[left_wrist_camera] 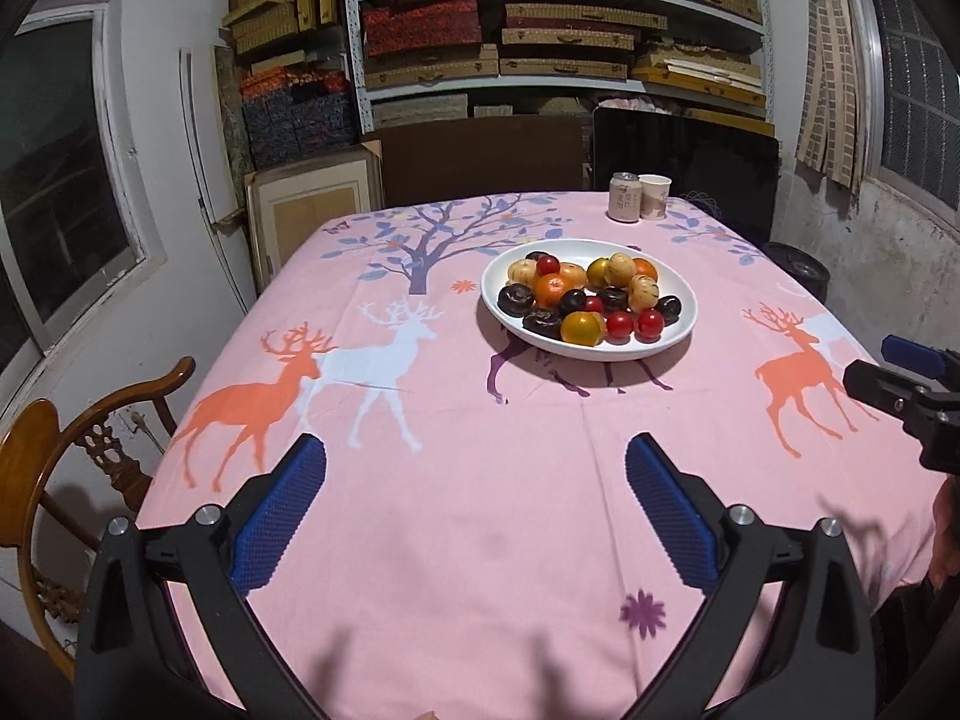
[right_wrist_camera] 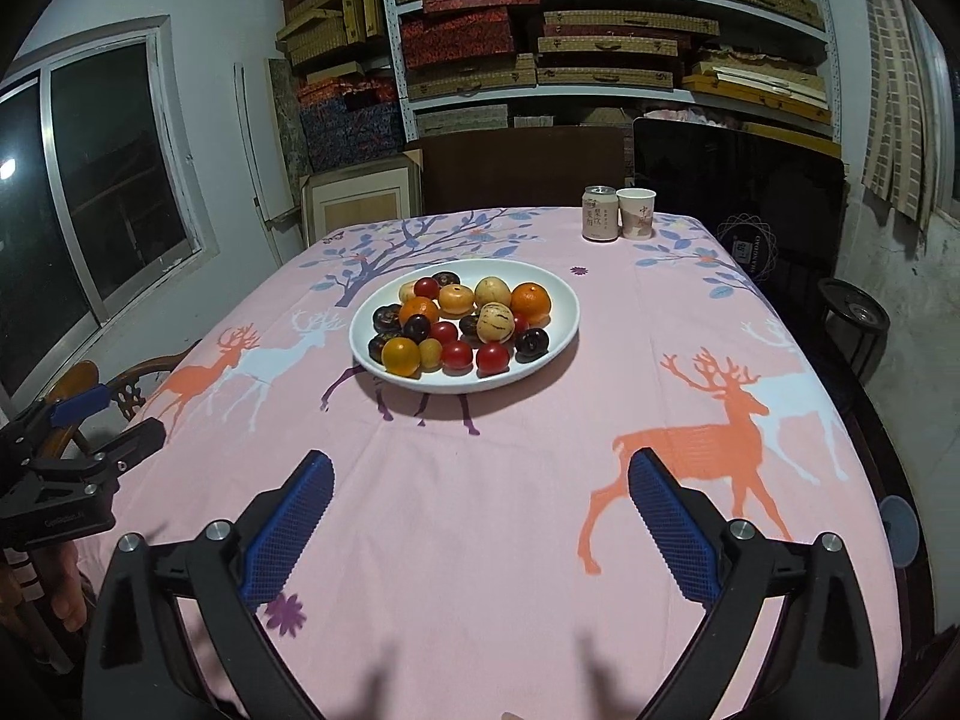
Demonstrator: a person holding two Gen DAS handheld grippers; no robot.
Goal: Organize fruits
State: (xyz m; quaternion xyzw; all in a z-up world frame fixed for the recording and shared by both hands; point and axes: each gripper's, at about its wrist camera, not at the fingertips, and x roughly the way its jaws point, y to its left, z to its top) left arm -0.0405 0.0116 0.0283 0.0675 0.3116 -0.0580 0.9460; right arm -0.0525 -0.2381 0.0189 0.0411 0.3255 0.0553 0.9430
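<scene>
So I'm looking through the left wrist cam first: at the far left edge a wooden chair is peeking in beside the pink deer tablecloth. My left gripper is hanging over the cloth at the bottom middle, jaws spread wide and gripping nothing. The white plate is sitting a bit right of center, and it's carrying the whole pile of fruits, oranges, red tomatoes, dark ones, pale striped ones, all touching each other. Behind it, toward the upper right, a can and a paper cup are standing side by side. At the right edge my right gripper is poking in. Its own cam is showing its jaws wide open and empty too, low over the cloth, well short of the plate.
</scene>
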